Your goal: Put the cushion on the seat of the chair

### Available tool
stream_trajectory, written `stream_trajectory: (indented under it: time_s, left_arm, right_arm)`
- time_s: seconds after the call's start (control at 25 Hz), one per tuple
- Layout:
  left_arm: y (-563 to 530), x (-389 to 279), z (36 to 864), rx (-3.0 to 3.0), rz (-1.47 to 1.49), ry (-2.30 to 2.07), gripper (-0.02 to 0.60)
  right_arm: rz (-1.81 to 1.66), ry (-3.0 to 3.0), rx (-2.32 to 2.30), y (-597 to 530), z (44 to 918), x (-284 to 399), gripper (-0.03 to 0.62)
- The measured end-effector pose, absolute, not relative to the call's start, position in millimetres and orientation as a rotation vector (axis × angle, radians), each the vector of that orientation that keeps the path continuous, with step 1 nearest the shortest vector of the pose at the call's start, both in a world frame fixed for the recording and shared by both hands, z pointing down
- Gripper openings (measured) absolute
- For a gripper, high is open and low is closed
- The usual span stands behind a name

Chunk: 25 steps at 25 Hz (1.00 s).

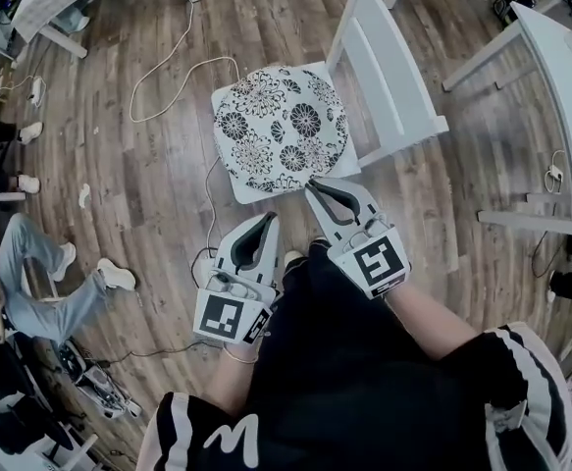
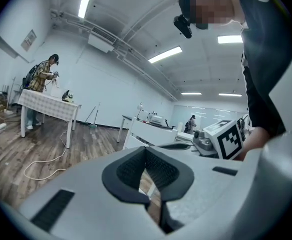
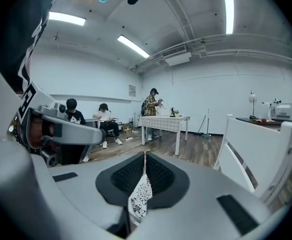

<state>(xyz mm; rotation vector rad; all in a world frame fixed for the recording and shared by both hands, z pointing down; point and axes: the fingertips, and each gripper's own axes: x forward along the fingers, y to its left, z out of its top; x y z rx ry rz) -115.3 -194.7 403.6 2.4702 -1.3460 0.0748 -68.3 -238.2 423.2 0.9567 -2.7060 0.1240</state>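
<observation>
The right gripper [image 1: 312, 183] pinches the near edge of the black-and-white floral cushion [image 1: 281, 126] on the white wooden chair [image 1: 393, 77]; the left gripper [image 1: 269, 219], nearer, is closed and empty

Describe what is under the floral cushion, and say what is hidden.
The cushion lies on the white chair; narrow strips of its seat show at the cushion's edges. The rest of the seat is covered.

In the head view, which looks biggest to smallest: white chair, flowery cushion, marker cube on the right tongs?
1. white chair
2. flowery cushion
3. marker cube, smallest even though nearest the camera
</observation>
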Motion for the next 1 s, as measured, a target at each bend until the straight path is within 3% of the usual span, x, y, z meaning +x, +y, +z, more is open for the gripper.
stream_trajectory:
  time_s: [1.0]
  left_arm:
    - [-167,-108,320,2.680,-0.043,-1.281,0.003]
  right_arm:
    - [0.059,-2.804,1.152,-189,328,-81,0.025]
